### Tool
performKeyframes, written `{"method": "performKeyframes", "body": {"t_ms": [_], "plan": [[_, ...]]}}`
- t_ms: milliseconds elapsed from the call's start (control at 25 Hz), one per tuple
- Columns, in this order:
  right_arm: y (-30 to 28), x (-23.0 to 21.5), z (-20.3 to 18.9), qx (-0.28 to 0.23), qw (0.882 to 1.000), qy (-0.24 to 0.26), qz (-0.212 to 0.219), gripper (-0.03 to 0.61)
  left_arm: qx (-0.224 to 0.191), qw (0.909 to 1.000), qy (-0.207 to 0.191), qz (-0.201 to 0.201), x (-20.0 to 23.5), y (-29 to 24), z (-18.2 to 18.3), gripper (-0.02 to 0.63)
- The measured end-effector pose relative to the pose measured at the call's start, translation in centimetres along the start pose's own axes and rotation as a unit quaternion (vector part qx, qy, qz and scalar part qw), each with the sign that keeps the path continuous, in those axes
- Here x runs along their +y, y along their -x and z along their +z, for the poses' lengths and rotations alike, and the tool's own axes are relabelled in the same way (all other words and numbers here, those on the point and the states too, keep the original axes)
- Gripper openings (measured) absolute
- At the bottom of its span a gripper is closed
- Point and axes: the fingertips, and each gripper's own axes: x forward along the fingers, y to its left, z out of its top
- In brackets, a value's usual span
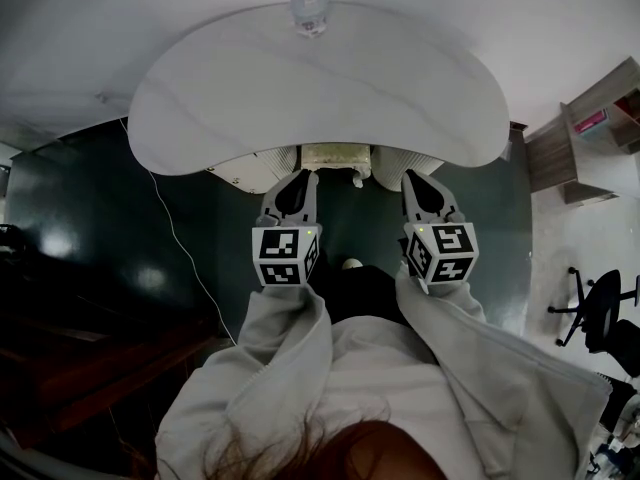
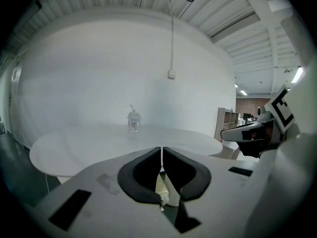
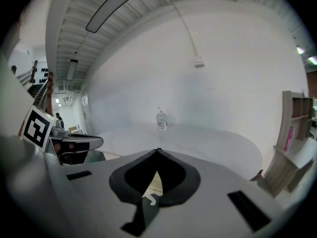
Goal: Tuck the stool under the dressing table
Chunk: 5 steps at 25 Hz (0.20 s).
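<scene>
The white kidney-shaped dressing table (image 1: 220, 108) fills the top of the head view. The stool (image 1: 335, 156), with a cream seat, sits mostly under the table's near edge, between my two grippers. My left gripper (image 1: 300, 176) and right gripper (image 1: 418, 178) are both shut, with tips close to the table's front edge on either side of the stool and nothing visible between the jaws. In the left gripper view the shut jaws meet in front of the tabletop (image 2: 89, 143), and a strip of cream stool seat (image 2: 162, 188) shows below them. The right gripper view shows the same seat (image 3: 155, 183) under its shut jaws.
A small clear bottle (image 1: 309, 10) stands at the table's far edge by the white wall. A thin white cable (image 1: 180, 238) runs over the dark floor on the left. A wooden shelf unit (image 1: 590, 133) and a black office chair (image 1: 600, 308) stand at the right.
</scene>
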Motion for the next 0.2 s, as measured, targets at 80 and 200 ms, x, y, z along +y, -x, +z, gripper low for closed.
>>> {"method": "performKeyframes", "body": {"t_ms": [80,200], "plan": [[-0.02,0.25,-0.09,0.001,1.0,0.0,0.001,0.049,0.0,1.0,0.0,0.001,0.14,0.19,-0.07,0.025],[-0.2,0.6,-0.24,0.002,1.0,0.001,0.004,0.049,0.002,1.0,0.0,0.003,0.38,0.33,-0.37,0.025]]}}
